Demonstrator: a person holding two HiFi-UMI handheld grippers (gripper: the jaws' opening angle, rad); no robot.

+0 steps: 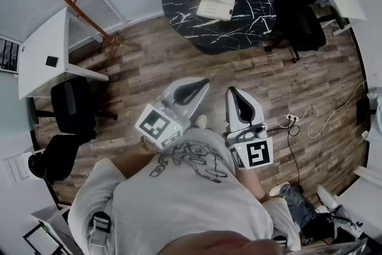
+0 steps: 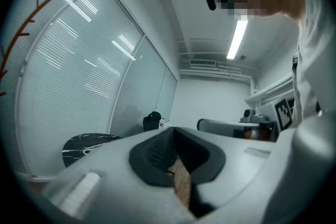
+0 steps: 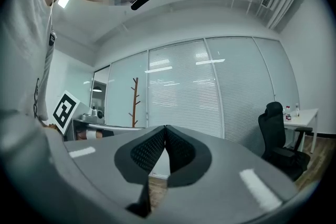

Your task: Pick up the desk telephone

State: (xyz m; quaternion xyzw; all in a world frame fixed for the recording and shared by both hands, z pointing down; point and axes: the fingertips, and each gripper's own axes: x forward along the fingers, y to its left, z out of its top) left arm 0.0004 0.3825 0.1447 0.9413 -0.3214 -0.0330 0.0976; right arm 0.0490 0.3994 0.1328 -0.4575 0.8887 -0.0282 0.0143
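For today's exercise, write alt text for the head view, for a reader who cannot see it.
From above, a person on a wooden floor holds the left gripper and right gripper out in front, both shut and empty. Ahead, a white desk telephone sits untouched on a round black marble-patterned table, well beyond the grippers.

The person held both grippers level, close in front of the torso. The left gripper [image 1: 200, 85] and right gripper [image 1: 233, 92] had jaws pressed together, empty.

One telephone [image 1: 216, 7], one round table [image 1: 253, 12], two hand-held grippers [image 1: 198, 86] [image 1: 234, 94].
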